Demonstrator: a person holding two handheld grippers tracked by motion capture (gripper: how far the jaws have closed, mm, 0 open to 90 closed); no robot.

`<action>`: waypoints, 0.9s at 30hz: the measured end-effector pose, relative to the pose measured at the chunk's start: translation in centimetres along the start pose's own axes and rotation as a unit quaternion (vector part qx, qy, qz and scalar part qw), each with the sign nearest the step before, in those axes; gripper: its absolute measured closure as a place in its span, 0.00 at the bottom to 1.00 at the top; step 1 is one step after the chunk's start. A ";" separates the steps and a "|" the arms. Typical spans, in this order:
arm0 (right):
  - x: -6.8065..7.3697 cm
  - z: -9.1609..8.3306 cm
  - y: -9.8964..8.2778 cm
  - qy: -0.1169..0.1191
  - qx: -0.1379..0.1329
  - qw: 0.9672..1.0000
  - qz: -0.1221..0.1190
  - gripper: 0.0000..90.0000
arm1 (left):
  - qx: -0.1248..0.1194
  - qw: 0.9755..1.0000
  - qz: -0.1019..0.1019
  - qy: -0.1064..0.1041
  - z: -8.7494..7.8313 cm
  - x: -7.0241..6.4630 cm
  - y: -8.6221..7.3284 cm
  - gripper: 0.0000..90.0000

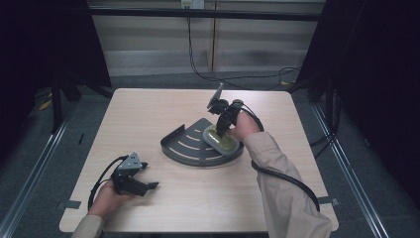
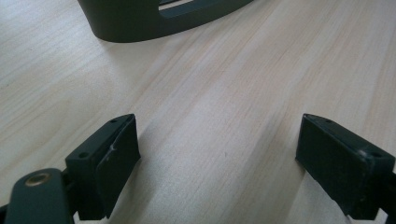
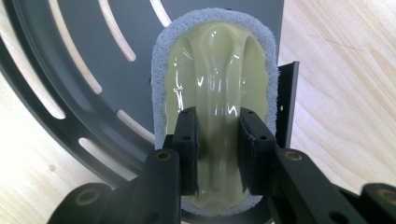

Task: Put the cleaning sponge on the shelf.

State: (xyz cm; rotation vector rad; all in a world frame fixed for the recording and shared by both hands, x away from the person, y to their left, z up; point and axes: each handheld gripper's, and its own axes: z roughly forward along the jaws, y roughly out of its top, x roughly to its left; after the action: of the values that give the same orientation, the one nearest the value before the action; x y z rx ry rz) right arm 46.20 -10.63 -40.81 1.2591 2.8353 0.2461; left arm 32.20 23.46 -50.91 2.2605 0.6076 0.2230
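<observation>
The right gripper [image 3: 218,154] is clamped on the raised central ridge of a pale yellow-green scrubber [image 3: 215,84] with a grey abrasive pad around its edge, its jaws pressed against either side of that handle. In the right gripper view the scrubber's long axis runs straight up the frame, in line with the jaws, and it lies on the right part of a dark slotted shelf [image 3: 93,56] shaped like a quarter circle. In the high view this sits just right of the table's [image 1: 148,109] centre. The left gripper [image 1: 141,184], jaws spread wide over bare wood, rests at lower left, well apart from the shelf, so the right hand is plainly the nearer.
</observation>
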 end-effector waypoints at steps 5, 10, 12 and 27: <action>-0.2 0.1 -0.2 0.002 0.001 1.000 0.004 0.79 | 0.000 1.000 0.000 0.000 0.0 0.0 0.0 0.14; -0.2 0.1 -0.1 0.001 0.000 1.000 0.003 0.79 | 0.000 1.000 0.000 0.000 0.0 0.0 0.0 0.14; -0.2 0.1 -0.1 0.001 0.000 1.000 0.002 0.79 | 0.000 1.000 0.000 0.000 0.0 0.0 0.0 0.14; -0.2 0.7 -0.2 0.001 0.003 1.000 0.003 0.79 | -0.001 1.000 0.000 0.001 0.0 0.0 0.0 0.14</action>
State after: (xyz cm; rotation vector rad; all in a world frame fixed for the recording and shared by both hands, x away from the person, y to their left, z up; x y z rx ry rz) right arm 46.27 -10.88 -41.56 1.2694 2.8370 0.2413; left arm 32.20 23.45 -50.93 2.2574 0.6085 0.2246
